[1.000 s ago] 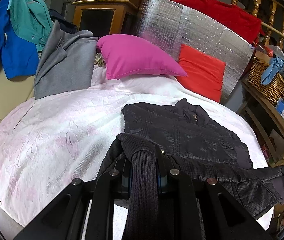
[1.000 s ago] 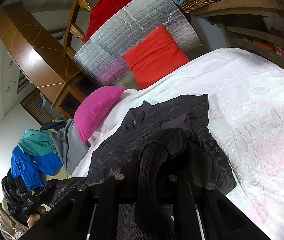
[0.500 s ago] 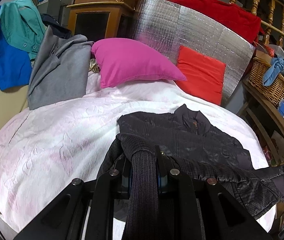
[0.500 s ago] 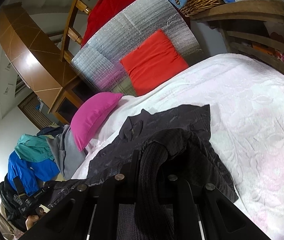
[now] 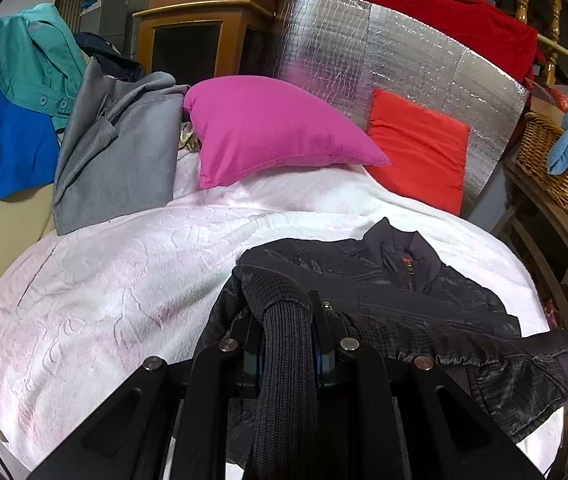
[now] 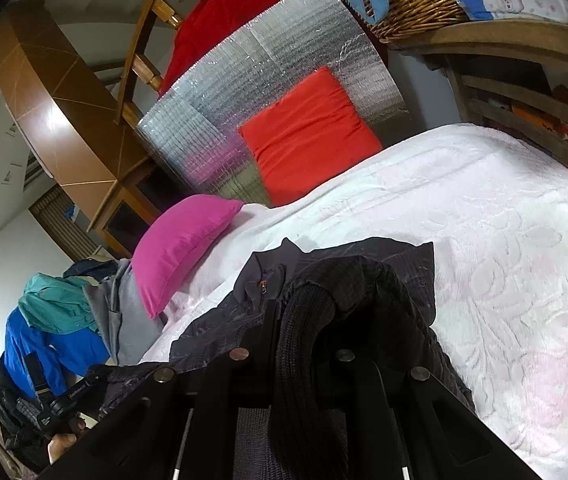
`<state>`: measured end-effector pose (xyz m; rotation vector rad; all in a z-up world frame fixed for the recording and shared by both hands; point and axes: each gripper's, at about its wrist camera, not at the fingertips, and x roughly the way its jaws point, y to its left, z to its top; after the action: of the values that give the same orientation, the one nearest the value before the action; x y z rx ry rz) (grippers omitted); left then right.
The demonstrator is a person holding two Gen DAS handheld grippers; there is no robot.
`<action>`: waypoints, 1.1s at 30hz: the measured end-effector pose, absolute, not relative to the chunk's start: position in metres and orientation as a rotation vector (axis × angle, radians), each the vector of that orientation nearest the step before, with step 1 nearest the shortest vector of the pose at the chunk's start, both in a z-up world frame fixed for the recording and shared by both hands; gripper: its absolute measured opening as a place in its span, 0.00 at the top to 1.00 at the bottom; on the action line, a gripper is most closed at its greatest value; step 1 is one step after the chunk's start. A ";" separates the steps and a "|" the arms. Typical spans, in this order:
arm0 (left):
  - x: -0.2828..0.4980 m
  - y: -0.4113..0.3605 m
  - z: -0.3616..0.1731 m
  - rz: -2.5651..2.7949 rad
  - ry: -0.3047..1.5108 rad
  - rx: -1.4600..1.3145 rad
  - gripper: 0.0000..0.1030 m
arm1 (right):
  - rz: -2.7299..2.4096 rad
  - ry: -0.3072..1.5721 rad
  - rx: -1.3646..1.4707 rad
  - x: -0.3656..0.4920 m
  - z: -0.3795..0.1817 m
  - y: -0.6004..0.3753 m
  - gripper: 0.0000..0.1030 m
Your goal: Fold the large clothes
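left hand-held gripper point(image 5: 285, 320) clamped on jacket point(image 5: 395, 280) hem | right hand-held gripper point(image 6: 303, 320) clamped on jacket hem | jacket partly on bed point(image 5: 104, 280)

Your left gripper point(image 5: 287, 344) is clamped on a ribbed knit cuff point(image 5: 284, 344); your right gripper point(image 6: 307, 344) pinches the other cuff point(image 6: 303, 320) likewise.

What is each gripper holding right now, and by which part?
Both hold the black jacket: the left gripper pinches a ribbed knit cuff, the right gripper the other ribbed cuff.
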<state>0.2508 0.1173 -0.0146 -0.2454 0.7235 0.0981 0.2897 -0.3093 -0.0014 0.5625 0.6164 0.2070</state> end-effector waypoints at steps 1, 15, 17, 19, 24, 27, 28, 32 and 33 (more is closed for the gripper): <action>0.253 0.117 -0.015 0.100 0.727 -0.244 0.82 | 0.205 0.618 0.560 0.291 -0.002 -0.309 0.88; 0.263 0.117 -0.001 0.070 0.695 -0.214 0.82 | 0.209 0.605 0.561 0.309 0.015 -0.309 0.88; 0.265 0.115 0.005 0.065 0.682 -0.208 0.82 | 0.212 0.596 0.556 0.311 0.020 -0.310 0.88; 0.271 0.113 0.007 0.065 0.683 -0.198 0.82 | 0.212 0.596 0.558 0.315 0.022 -0.311 0.89; 0.286 0.109 0.007 0.067 0.696 -0.187 0.82 | 0.205 0.605 0.563 0.328 0.022 -0.314 0.88; 0.295 0.108 0.008 0.065 0.705 -0.189 0.82 | 0.202 0.614 0.577 0.339 0.019 -0.316 0.88; 0.298 0.108 0.008 0.065 0.707 -0.189 0.82 | 0.200 0.616 0.577 0.342 0.019 -0.316 0.89; 0.312 0.106 0.004 0.076 0.724 -0.181 0.82 | 0.197 0.628 0.586 0.357 0.016 -0.319 0.88; 0.316 0.105 0.002 0.082 0.729 -0.173 0.82 | 0.196 0.631 0.585 0.361 0.016 -0.318 0.88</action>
<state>0.3162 0.1052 0.0025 -0.1726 0.7287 0.0817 0.3611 -0.3183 0.0164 0.5846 0.6310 0.1961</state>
